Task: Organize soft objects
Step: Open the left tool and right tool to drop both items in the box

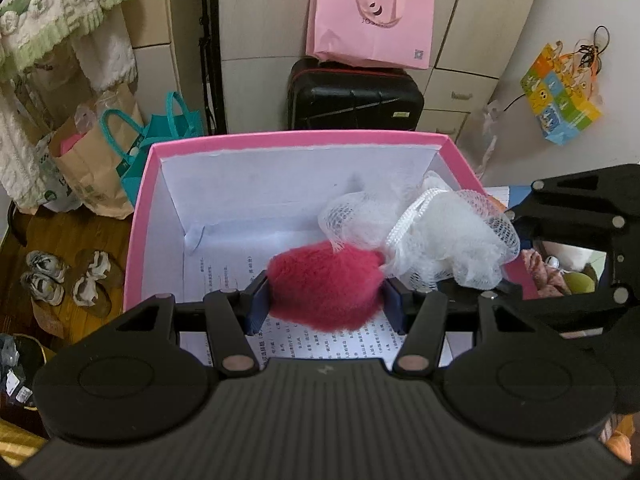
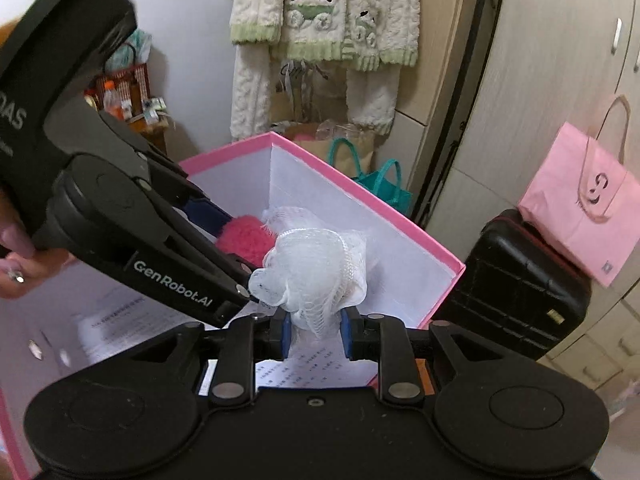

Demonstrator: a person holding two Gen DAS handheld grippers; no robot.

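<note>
While both soft things hang over the pink box (image 1: pixel 138 216), neither is set down yet. The left gripper (image 1: pixel 324 298) clamps the red fluffy ball (image 1: pixel 324 284) above the near, paper-lined floor; the right gripper (image 2: pixel 315 330) has its jaws narrow around the white mesh sponge (image 2: pixel 316 268), though whether its pads press cannot be told. Releasing both is left. Beyond the box's right wall, other soft items are cut off and hard to make out.
</note>
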